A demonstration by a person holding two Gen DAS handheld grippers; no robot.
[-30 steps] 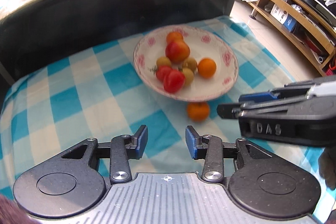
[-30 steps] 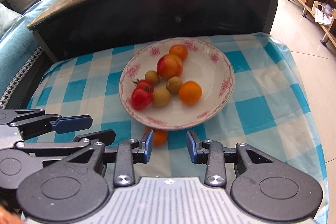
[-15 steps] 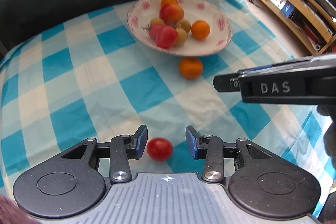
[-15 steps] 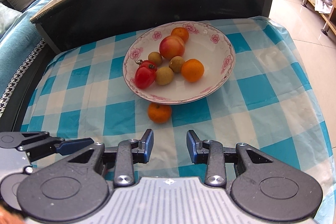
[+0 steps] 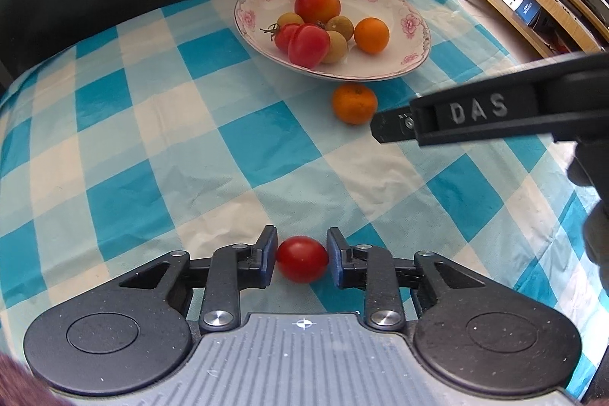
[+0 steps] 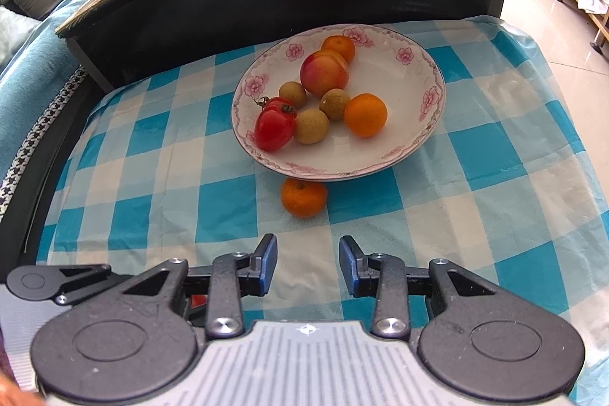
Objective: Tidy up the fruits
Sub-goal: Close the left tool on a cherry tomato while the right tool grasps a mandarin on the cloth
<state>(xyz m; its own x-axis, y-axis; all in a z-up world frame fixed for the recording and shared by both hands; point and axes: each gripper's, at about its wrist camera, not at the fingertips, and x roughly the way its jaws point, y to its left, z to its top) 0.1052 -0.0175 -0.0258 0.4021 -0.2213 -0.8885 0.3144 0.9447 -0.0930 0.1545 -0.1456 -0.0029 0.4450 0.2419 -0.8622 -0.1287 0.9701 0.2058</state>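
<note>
Red tomato (image 5: 302,258) pinched between the pads of the left gripper (image 5: 302,259), low on the checked cloth (image 5: 152,139).
Lift straight up with steady, light pressure, since the skin looks smooth, glossy and likely soft; then carry it ahead and a little right to the plate (image 5: 411,25), setting it down in a bare spot. It is small, round and unblemished. The right gripper (image 6: 307,263) stands spread and empty, with a loose orange (image 6: 303,197) just ahead of it, touching the plate's near rim.

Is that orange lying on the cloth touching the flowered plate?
Cannot tell. In the right wrist view the orange sits partly under the plate rim; the left wrist view suggests a sliver of cloth between them.
</note>
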